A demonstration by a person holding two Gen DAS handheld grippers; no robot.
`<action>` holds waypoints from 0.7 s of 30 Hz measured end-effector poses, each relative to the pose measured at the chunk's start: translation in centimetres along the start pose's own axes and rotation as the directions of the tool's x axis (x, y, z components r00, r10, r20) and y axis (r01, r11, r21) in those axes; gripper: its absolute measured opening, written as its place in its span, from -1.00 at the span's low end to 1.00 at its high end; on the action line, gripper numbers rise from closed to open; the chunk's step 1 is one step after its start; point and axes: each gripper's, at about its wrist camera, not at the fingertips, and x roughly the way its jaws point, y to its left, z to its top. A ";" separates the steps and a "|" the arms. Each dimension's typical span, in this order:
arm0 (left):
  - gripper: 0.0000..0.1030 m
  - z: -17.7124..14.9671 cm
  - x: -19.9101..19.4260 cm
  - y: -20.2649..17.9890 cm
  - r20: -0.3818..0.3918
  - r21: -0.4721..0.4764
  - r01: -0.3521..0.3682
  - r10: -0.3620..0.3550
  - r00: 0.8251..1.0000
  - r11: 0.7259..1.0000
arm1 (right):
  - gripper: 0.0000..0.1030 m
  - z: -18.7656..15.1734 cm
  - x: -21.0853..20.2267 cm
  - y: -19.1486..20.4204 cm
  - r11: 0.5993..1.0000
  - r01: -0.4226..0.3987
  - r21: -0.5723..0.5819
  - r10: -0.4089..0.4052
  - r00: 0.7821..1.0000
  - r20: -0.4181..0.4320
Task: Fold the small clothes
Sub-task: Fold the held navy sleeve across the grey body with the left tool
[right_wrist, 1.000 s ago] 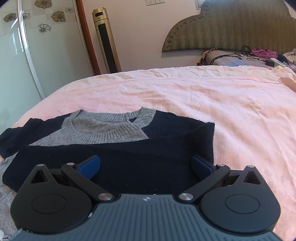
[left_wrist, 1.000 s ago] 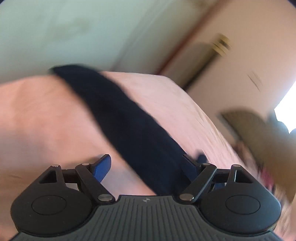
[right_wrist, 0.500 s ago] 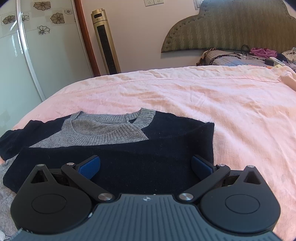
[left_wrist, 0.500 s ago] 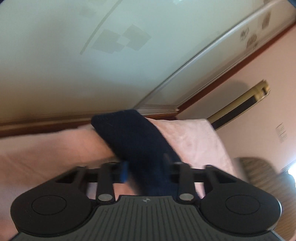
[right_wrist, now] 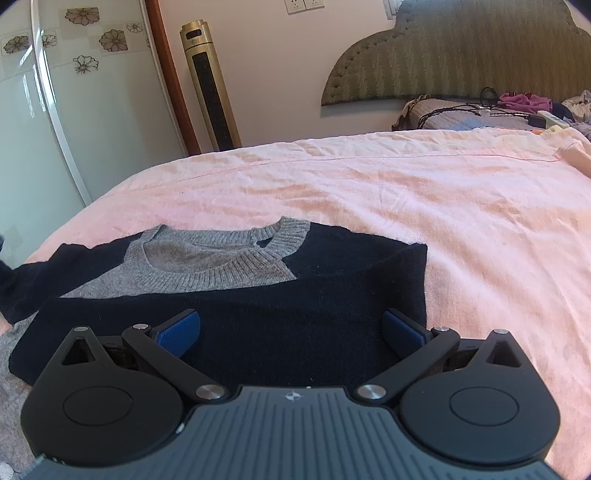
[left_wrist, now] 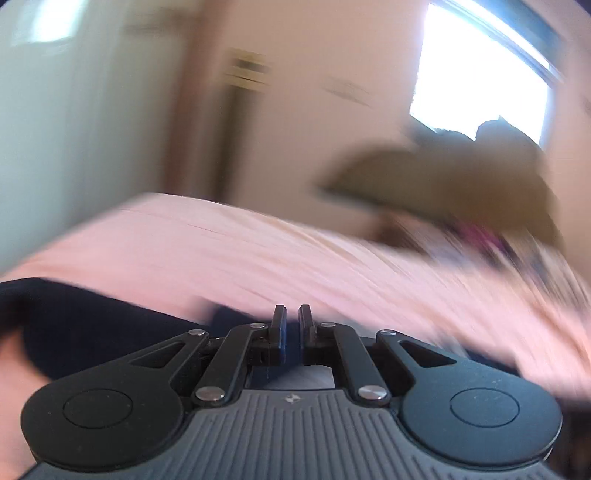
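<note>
Sweater (right_wrist: 258,325): matt knit, navy body with a ribbed grey collar (right_wrist: 236,264). Bedsheet (right_wrist: 406,206) beneath the sweater: pink woven cloth, finely wrinkled. Tower fan (right_wrist: 210,85) beyond the sweater: glossy gold casing. Headboard (right_wrist: 461,51): stitched olive upholstery. Right gripper (right_wrist: 291,332): matt black plastic, textured blue pads.

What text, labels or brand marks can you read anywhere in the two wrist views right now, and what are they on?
No readable words or numbers in either view.
Right gripper body: small embossed logo, a symbol without letters.
Left gripper body: the same small logo, no letters.
Gold tower fan: dark panel near the top, too small to read.
Wall socket: no legible marking.
Left wrist view: background too blurred to read.
</note>
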 end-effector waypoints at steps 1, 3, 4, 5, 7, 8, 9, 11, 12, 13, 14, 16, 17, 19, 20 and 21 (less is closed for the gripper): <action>-0.86 -1.4 0.9 -3.0 -0.087 0.081 0.074 -0.067 0.994 0.994 | 1.00 0.0 0.0 0.0 1.000 -0.001 0.002 0.001 1.000 0.001; -0.86 -4.0 2.0 -7.1 -0.228 0.199 0.153 -0.106 0.968 0.968 | 1.00 0.0 0.0 -0.1 1.000 -0.004 0.006 0.004 1.000 0.002; -0.86 -5.0 1.9 -8.0 -0.255 0.232 0.167 -0.105 0.961 0.958 | 1.00 0.0 -0.1 -0.1 1.000 -0.007 0.009 0.007 1.000 0.004; -0.86 -5.5 1.5 -8.4 -0.254 0.253 0.169 -0.103 0.962 0.953 | 1.00 0.0 -0.1 -0.2 1.000 -0.010 0.013 0.010 1.000 0.005; -0.85 -5.2 0.4 -6.7 -0.215 0.232 0.145 -0.095 0.972 0.962 | 1.00 0.0 -0.2 -0.3 1.000 -0.018 0.022 0.018 1.000 0.009; -0.84 -4.6 -0.2 -4.8 -0.188 0.175 0.121 -0.087 0.978 0.977 | 1.00 -0.1 -0.3 -0.4 0.999 -0.024 0.028 0.023 1.000 0.011; -0.83 -3.0 -0.4 -2.0 -0.158 0.081 0.086 -0.073 0.985 0.993 | 1.00 -0.1 -0.3 -0.6 0.999 -0.029 0.035 0.029 0.999 0.014; -0.61 -1.7 -1.1 4.4 -0.111 -0.172 0.001 -0.020 0.994 0.985 | 1.00 -0.1 -0.4 -0.8 0.998 -0.041 0.049 0.040 0.999 0.020; -0.19 -1.3 -1.6 8.7 -0.091 -0.344 -0.065 0.035 0.995 0.937 | 1.00 -0.1 -0.5 -0.9 0.997 -0.046 0.055 0.045 0.999 0.022; 0.10 -1.7 -2.3 12.5 -0.073 -0.501 -0.127 0.105 0.992 0.856 | 1.00 -0.1 -0.5 -0.9 0.997 -0.049 0.059 0.048 0.999 0.023; 0.60 -2.5 -3.5 16.1 -0.058 -0.647 -0.187 0.198 0.979 0.739 | 1.00 -0.1 -0.5 -0.9 0.997 -0.051 0.061 0.049 0.998 0.024; 0.64 -4.2 -5.7 21.9 -0.047 -0.832 -0.220 0.329 0.943 0.510 | 1.00 -0.1 -0.5 -0.9 0.997 -0.049 0.059 0.048 0.999 0.024; 0.63 -4.8 -6.2 24.0 -0.050 -0.872 -0.205 0.334 0.941 0.445 | 1.00 -0.1 -0.5 -0.9 0.997 -0.046 0.056 0.045 0.999 0.022; 0.64 -5.1 -6.6 26.8 -0.005 -0.915 -0.115 0.276 0.961 0.386 | 1.00 -0.1 -0.5 -0.8 0.998 -0.042 0.051 0.041 0.999 0.020; 0.64 -5.0 -6.6 27.4 0.001 -0.922 -0.101 0.263 0.965 0.373 | 1.00 -0.1 -0.4 -0.8 0.998 -0.040 0.049 0.039 0.999 0.019; 0.64 -4.7 -6.6 27.9 0.010 -0.926 -0.090 0.261 0.965 0.366 | 1.00 -0.1 -0.4 -0.7 0.998 -0.038 0.046 0.037 0.999 0.018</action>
